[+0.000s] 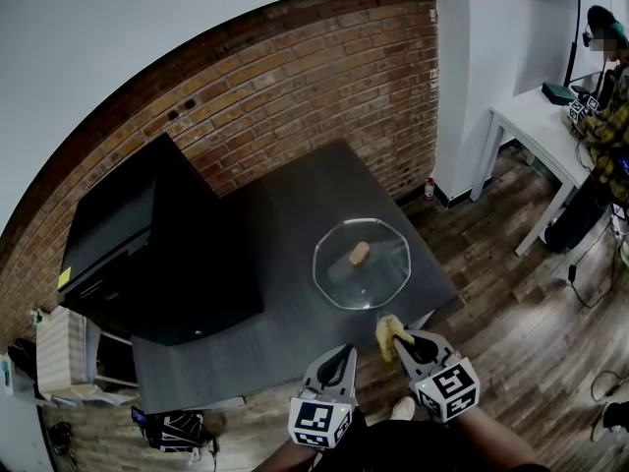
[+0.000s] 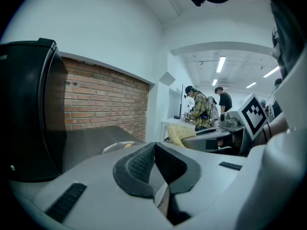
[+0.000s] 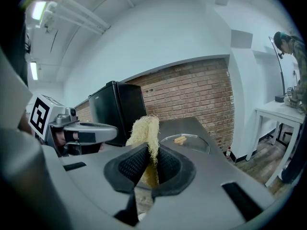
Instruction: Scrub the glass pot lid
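right gripper (image 1: pixel 401 341): gripped the yellow loofah scrubber (image 3: pixel 144 131)
left gripper (image 1: pixel 339 355): jaws were together, empty
glass pot lid (image 1: pixel 361 265): lay on the dark table (image 1: pixel 280 219)

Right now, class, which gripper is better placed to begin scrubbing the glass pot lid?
Right. The right gripper is shut on the yellow scrubber and sits nearer the glass pot lid; the left gripper is shut on nothing, slightly farther off.

Head view: steeply down on dark grey table (image 1: pixel 295 224).
Gripper views: low, level, both catching round glass lid (image 3: pixel 184 142).
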Tool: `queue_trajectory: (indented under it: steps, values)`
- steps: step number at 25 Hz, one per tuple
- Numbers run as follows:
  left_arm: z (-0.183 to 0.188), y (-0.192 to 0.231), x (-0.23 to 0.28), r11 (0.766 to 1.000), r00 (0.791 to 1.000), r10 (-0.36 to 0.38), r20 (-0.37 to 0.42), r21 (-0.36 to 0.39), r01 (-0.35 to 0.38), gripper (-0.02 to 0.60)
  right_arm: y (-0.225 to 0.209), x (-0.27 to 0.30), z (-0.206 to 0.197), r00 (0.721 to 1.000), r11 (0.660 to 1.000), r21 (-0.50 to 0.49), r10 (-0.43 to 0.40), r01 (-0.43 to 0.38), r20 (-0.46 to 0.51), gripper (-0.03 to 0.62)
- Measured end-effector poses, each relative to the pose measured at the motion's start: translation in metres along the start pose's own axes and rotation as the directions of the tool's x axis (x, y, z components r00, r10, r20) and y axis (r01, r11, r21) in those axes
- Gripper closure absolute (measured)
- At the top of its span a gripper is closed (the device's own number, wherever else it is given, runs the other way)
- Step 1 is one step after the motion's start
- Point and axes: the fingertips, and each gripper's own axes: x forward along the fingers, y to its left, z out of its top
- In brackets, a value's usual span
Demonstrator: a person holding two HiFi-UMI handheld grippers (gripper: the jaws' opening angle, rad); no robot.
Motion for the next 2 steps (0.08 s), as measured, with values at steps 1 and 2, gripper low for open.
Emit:
queue_trajectory:
  steps: [1,2]
  values:
    - [0.0002,-0.0001,0.0002,1.0,1.0,0.0,0.001,0.001,0.0,0.548,-0.0007,-0.0001,-0.0004,1.0,1.0,0.0,-0.001,0.001,-0.001,0.548]
    - [0.0004,-0.0002,0.0004,1.0,1.0,0.0,0.002,0.001,0.0,0.548,-0.0014,-0.0003,-0.001,1.0,1.0,-0.001,-0.003,0.003,-0.002,0.548]
